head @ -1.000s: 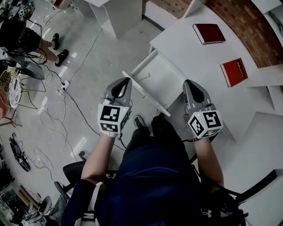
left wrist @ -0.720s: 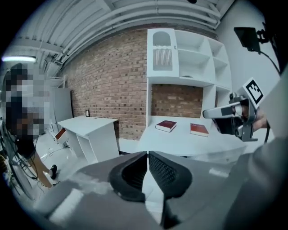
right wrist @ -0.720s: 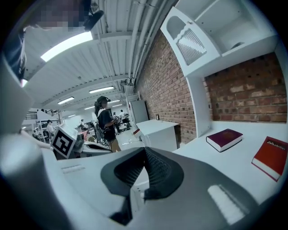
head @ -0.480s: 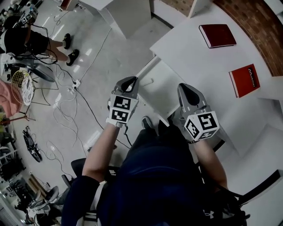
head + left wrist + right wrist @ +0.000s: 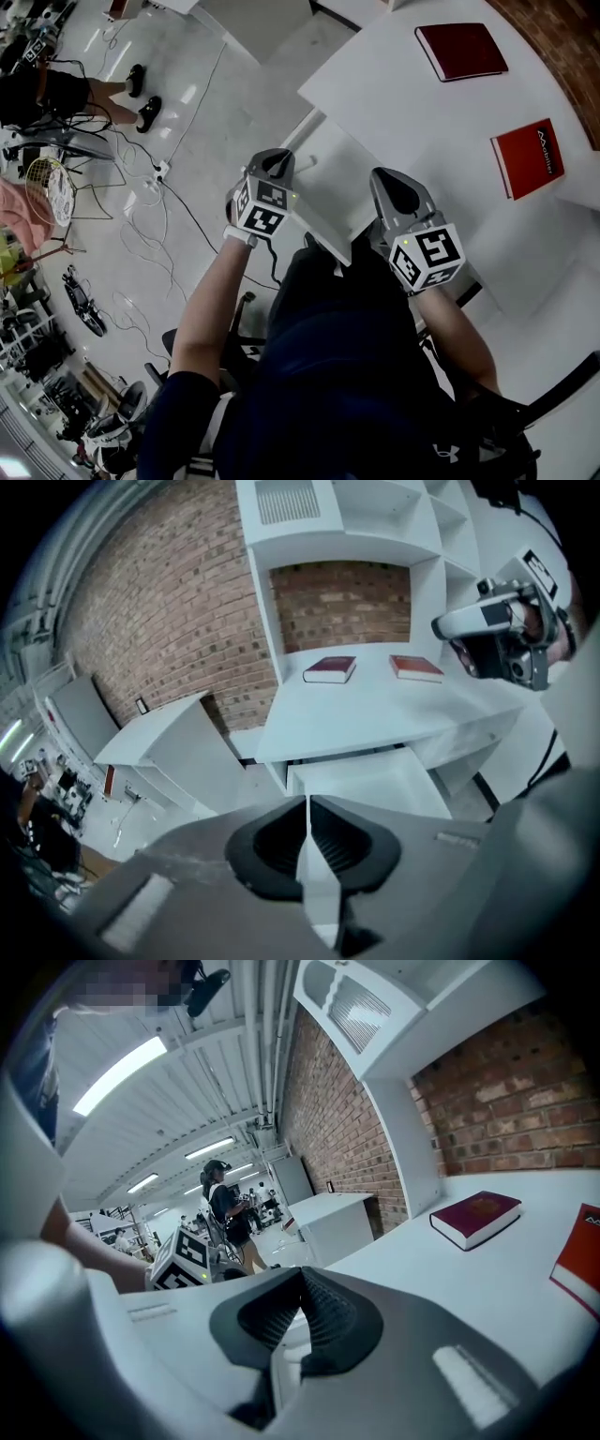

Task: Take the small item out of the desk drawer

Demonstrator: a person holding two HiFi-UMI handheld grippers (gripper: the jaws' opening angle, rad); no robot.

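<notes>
Your left gripper (image 5: 279, 161) hangs at the 9 o'clock wall of the open drawer (image 5: 330, 197), jaws closed on nothing. Your right gripper (image 5: 382, 178) sits at its 3 o'clock side, jaws pressed together and empty too. The drawer juts from under the white desk (image 5: 403, 103), at 12 o'clock from your lap. The small item (image 5: 308, 161) shows only as a pale speck on the drawer floor, just beside the left gripper's tip — too small to tell more. A dark red book (image 5: 461, 50) and a red book (image 5: 527, 157) lie on the desk toward 1 and 2 o'clock.

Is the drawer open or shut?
Open. The drawer sticks out from under the desk, and its white inside shows.
</notes>
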